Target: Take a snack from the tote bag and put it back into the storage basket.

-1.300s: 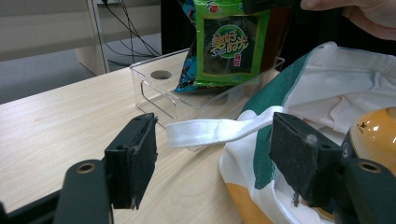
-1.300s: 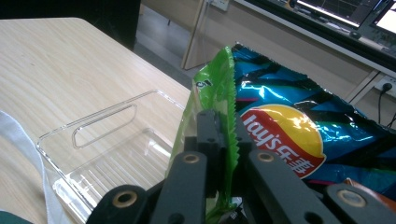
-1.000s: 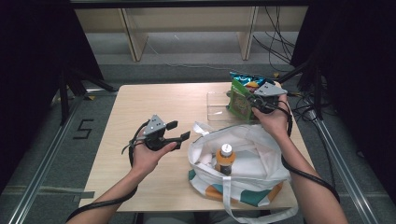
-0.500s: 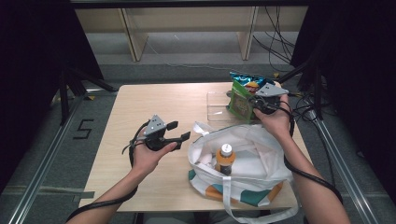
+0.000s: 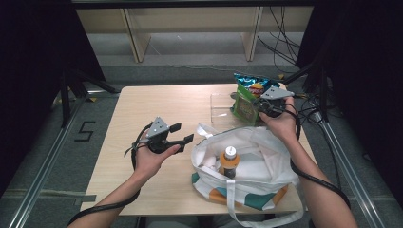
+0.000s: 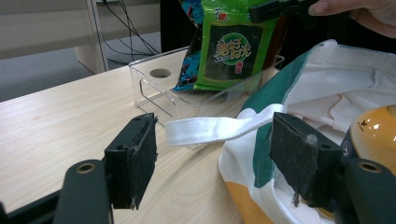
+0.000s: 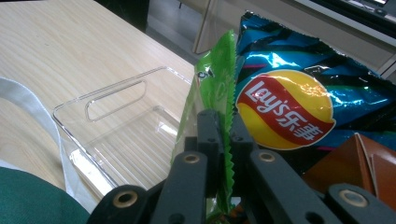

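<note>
My right gripper [image 5: 259, 105] [image 7: 224, 126] is shut on the edge of a green snack bag [image 5: 245, 105] [image 7: 212, 88] [image 6: 231, 49], held upright over a clear plastic bin [image 5: 221, 108] [image 7: 116, 135] [image 6: 159, 88]. A blue chips bag [image 5: 252, 84] [image 7: 299, 93] stands behind it in the bin. My left gripper [image 5: 180, 134] [image 6: 210, 163] is open above the table, left of a white tote bag [image 5: 256, 161] [image 6: 327, 93]. The tote's white strap [image 6: 219, 128] lies just beyond the jaws. An orange bottle with a white cap [image 5: 229, 161] [image 6: 373, 135] stands inside the tote.
The light wooden table [image 5: 142, 109] has free room at its left and far left. A brown carton [image 7: 359, 163] sits beside the chips bag. Cables [image 5: 313, 102] lie off the right edge, and shelf legs [image 5: 135, 38] stand beyond the table.
</note>
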`<state>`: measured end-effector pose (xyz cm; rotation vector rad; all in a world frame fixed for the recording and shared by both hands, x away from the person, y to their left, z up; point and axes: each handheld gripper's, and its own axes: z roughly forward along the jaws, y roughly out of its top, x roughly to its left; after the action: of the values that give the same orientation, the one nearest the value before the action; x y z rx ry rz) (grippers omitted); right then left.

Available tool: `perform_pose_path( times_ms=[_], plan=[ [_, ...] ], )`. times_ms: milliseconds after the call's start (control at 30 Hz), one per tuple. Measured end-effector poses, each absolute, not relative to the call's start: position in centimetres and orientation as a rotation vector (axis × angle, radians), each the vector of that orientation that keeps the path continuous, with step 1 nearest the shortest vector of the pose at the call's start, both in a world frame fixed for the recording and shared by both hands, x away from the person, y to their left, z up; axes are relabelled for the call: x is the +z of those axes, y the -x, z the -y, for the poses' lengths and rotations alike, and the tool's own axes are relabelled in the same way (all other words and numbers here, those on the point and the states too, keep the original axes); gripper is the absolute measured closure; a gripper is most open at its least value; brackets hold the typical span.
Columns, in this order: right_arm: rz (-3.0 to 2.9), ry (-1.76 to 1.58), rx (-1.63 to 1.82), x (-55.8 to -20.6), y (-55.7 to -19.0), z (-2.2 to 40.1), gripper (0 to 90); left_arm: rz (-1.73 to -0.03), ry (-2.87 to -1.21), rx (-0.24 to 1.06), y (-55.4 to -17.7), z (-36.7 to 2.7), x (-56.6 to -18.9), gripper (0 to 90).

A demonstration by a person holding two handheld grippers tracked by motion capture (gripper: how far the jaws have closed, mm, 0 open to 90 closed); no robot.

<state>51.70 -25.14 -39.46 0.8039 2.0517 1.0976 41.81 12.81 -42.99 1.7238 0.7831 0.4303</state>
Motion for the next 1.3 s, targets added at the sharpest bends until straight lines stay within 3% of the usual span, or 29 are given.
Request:
perform_pose_path(
  times_ms=[1300],
  plan=[
    [-2.121, -0.853, 1.056, -40.8, -51.7, 25.5, 84.0, -0.773, -1.732, 0.435, -41.8, -12.8, -43.0, 31.5]
  ],
)
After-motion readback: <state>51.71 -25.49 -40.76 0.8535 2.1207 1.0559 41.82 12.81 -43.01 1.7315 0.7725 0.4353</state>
